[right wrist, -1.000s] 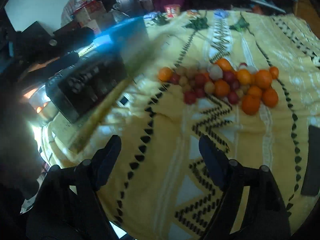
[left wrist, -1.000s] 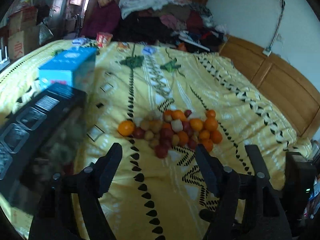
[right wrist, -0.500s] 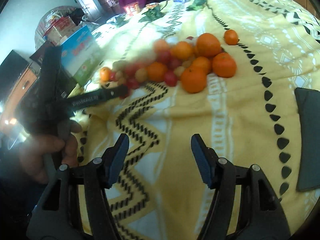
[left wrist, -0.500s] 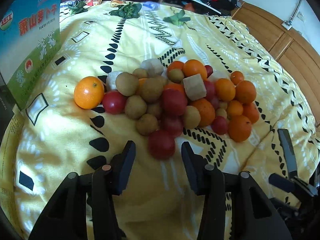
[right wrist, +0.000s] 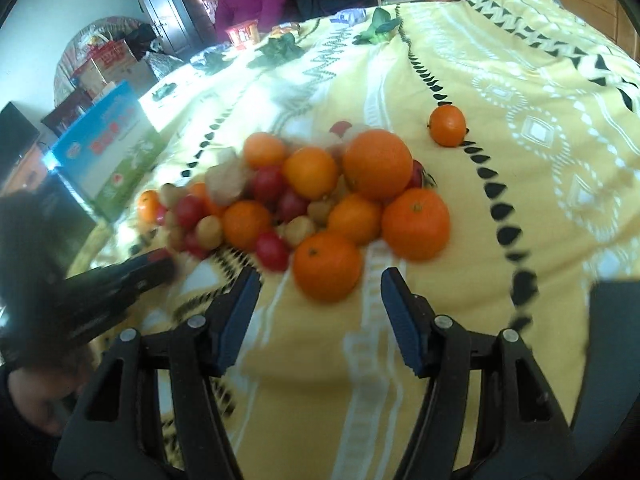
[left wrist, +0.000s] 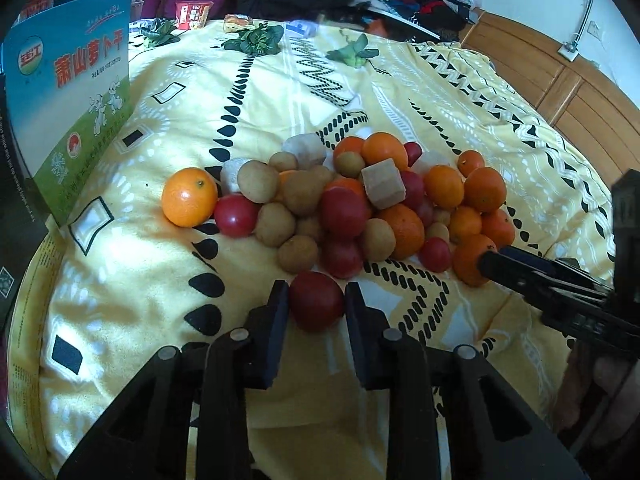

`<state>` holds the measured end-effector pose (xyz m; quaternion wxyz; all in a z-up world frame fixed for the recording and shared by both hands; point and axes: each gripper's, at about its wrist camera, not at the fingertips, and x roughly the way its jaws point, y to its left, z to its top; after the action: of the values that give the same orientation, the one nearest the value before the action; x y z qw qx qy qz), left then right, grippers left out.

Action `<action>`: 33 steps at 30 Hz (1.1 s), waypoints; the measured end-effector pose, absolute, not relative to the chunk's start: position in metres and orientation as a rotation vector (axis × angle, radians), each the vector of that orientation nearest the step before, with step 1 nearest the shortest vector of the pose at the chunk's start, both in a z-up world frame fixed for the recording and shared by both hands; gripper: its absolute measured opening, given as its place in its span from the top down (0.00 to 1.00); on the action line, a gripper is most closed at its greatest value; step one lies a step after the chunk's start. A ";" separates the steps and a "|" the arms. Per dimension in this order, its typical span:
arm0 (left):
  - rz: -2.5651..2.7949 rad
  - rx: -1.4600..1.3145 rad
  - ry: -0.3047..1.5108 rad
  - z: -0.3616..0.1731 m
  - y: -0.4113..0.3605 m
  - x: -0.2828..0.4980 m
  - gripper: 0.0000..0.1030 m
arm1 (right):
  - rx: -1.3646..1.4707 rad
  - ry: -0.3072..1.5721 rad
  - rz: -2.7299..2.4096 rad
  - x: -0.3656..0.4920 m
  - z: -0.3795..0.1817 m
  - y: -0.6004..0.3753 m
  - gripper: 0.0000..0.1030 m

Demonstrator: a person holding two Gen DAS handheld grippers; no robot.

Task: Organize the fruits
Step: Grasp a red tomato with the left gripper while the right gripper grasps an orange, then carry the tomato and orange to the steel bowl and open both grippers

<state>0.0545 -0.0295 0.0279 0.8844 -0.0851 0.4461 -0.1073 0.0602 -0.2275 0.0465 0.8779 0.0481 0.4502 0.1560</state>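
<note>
Left gripper clenches a red tomato, its underside hidden; right gripper, seemingly released, near a blurred orange

Large orange Chinese characters, 萧山萝卜干, are printed across the blue upper part of the box standing at the bed's left edge. A round green and yellow logo is seen beside them; its characters and the small print below cannot be read.
</note>
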 end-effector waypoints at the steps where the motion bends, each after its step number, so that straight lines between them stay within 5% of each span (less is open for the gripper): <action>1: -0.222 -0.176 0.927 0.029 -0.030 0.054 0.72 | 0.083 0.944 0.325 0.064 0.044 -0.225 0.42; 7: -0.219 -0.174 0.923 0.032 -0.030 0.051 0.72 | 0.018 0.977 0.308 0.066 0.028 -0.217 0.57; 33: -0.168 -0.174 0.653 0.168 0.022 -0.038 0.72 | -0.061 0.796 0.397 -0.001 0.146 -0.143 0.58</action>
<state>-0.0376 0.0221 0.1684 0.9400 -0.0851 0.3200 -0.0822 -0.0009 -0.1429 0.1460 0.9022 -0.0297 0.3851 0.1919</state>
